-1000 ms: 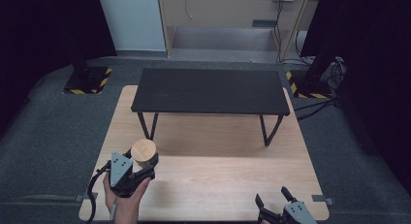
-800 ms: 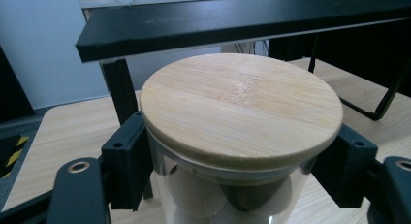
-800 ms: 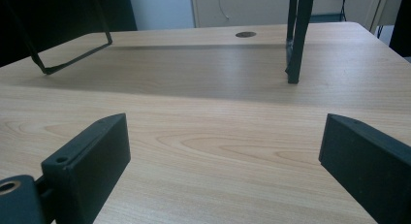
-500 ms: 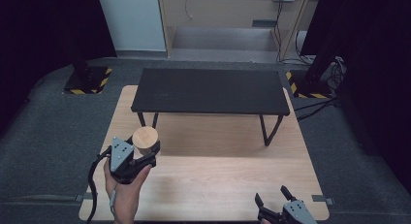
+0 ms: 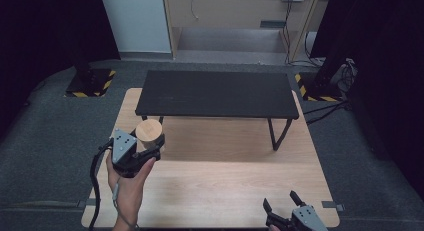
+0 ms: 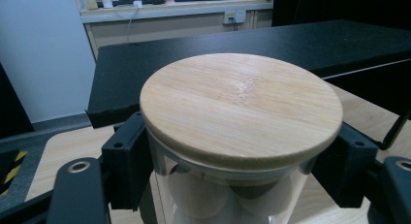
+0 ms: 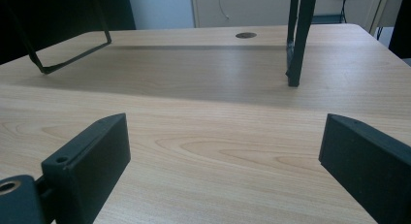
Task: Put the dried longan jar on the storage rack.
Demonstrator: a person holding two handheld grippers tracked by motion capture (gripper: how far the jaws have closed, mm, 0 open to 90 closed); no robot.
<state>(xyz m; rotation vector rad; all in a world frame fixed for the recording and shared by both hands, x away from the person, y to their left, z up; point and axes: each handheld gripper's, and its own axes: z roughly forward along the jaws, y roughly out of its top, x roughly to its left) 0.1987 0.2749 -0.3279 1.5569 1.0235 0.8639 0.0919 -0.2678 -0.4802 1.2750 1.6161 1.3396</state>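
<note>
The left tongs [image 5: 142,150], clamped on a glass jar [image 6: 232,195] with a bamboo lid [image 5: 149,130], have carried it forward over the counter [image 5: 240,191] toward the black shelf [image 5: 217,93]. The right tongs [image 5: 282,211] rest wide apart, empty.

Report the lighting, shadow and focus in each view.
High view: dim and dark at the edges, the black shelf shadowing the table. Left gripper view: jar lid evenly lit, slightly soft. Right gripper view: wood bright, a shelf leg shadowed and the near jaws blurred.
</note>
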